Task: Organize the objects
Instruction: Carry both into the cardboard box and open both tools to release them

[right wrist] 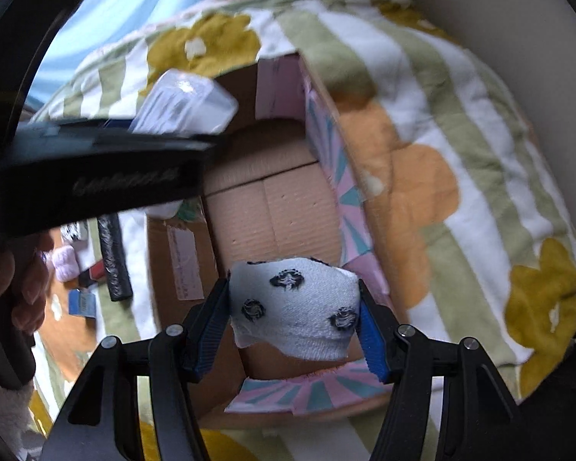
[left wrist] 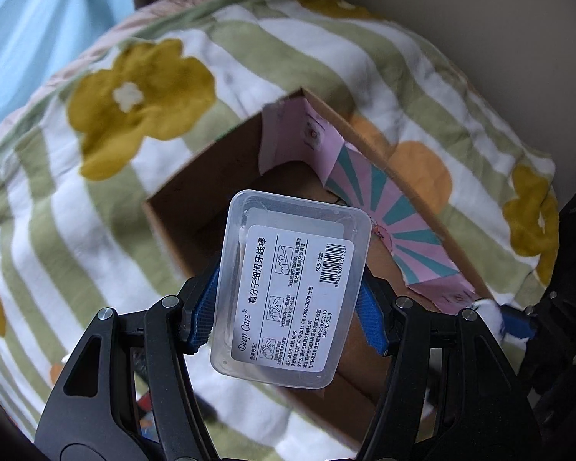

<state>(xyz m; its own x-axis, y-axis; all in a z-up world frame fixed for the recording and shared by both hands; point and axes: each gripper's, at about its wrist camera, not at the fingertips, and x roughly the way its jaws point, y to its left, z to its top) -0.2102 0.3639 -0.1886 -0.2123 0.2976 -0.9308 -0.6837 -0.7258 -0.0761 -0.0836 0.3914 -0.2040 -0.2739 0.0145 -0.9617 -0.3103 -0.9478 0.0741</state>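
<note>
My left gripper (left wrist: pixel 290 309) is shut on a clear plastic floss-pick box (left wrist: pixel 288 288) with a white printed label, held above the open cardboard box (left wrist: pixel 196 199). My right gripper (right wrist: pixel 293 320) is shut on a folded white sock (right wrist: pixel 293 307) with black spots, held over the same cardboard box (right wrist: pixel 272 211), whose inside floor is bare. The floss-pick box (right wrist: pixel 184 105) and the left gripper's black body (right wrist: pixel 96 169) show at the upper left of the right wrist view. The sock's tip (left wrist: pixel 493 317) shows at the right edge of the left wrist view.
The box sits on a bed quilt (left wrist: pixel 96 176) with green stripes and yellow flowers. Its flaps are lined pink and teal (left wrist: pixel 395 226). Left of the box lie a black cylinder (right wrist: pixel 113 257), a pink item (right wrist: pixel 63 263) and other small items. A beige wall (left wrist: pixel 480 19) is behind.
</note>
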